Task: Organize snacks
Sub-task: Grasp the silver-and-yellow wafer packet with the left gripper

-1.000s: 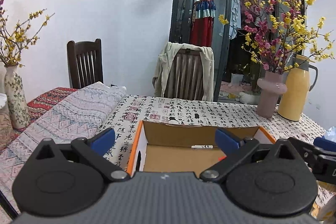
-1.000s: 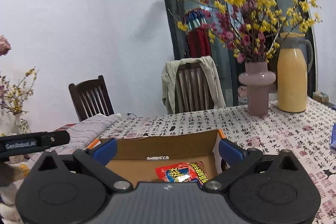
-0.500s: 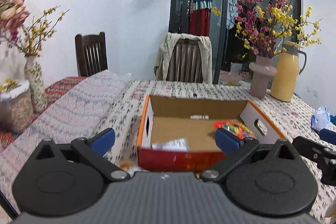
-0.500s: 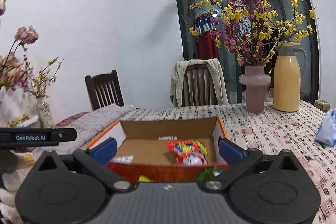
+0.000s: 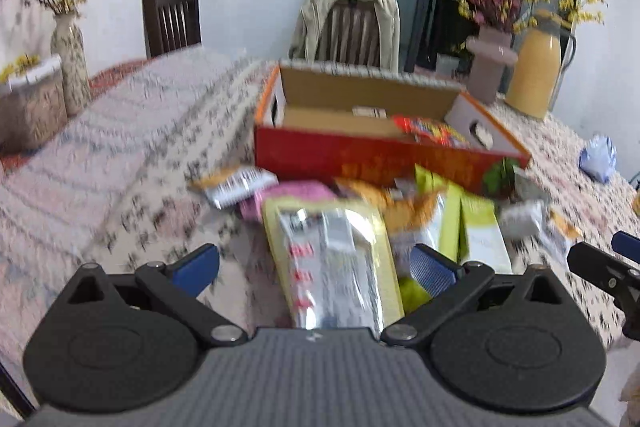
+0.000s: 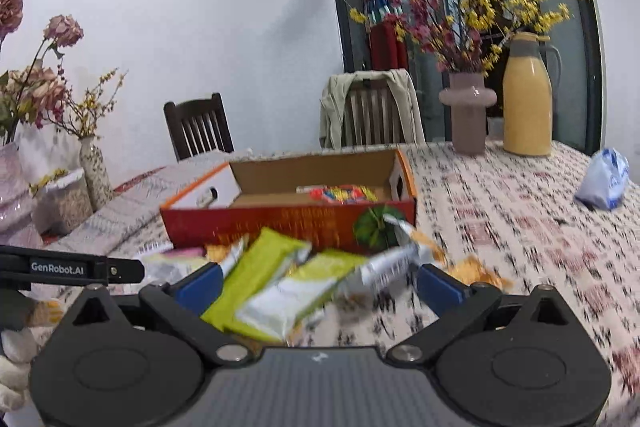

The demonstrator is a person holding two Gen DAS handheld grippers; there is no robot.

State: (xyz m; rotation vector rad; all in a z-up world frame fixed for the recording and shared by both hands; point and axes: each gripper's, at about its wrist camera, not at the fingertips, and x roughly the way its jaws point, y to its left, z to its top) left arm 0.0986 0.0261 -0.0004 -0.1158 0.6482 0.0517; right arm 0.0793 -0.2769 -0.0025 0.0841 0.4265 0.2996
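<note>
- left wrist alone shows me a yellow-edged silver packet (image 5: 336,259) between my left gripper (image 5: 314,265), spread wide, empty.
- right gripper (image 6: 318,283) wide over green packets (image 6: 276,283); box (image 6: 288,223) behind on the worktop (image 6: 520,227).

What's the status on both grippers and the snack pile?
Left gripper open, right gripper open, both empty. Snack packets loose in front of the cardboard box; one red packet inside. Nothing blocking.

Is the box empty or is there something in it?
Not empty. The box holds a red snack pack; most packs still lie outside.
</note>
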